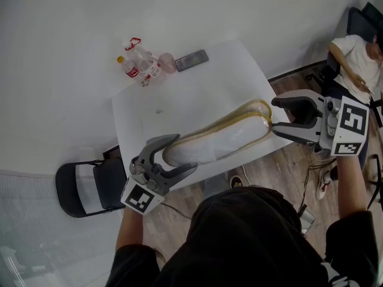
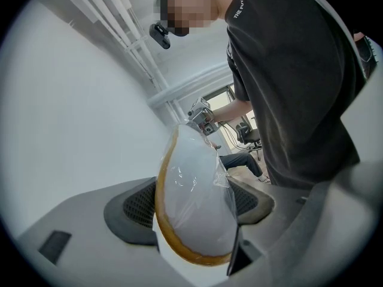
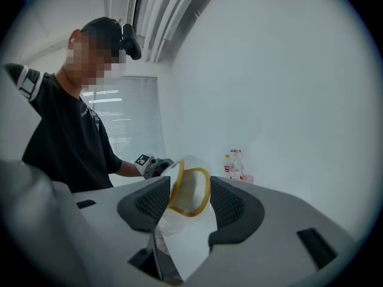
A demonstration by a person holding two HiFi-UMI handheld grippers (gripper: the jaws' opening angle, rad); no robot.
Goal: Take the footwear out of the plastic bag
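At seven o'clock, nearest the person, the left gripper (image 1: 179, 154) is clamped on one end of the flat white footwear with a yellow-brown rim (image 1: 221, 137), gripping it through the clear plastic bag (image 2: 225, 173). The wrapped footwear hangs above the white table (image 1: 197, 91) and slants toward three o'clock. There the right gripper (image 1: 275, 117) has its jaws spread wide around the other end, the pads seemingly not pressing. The footwear looks light and pliable, and the film is probably slippery and crinkly. Pinching only loose bag at that end seems best. Farther off, at eleven o'clock, plastic bottles (image 1: 140, 66) stand.
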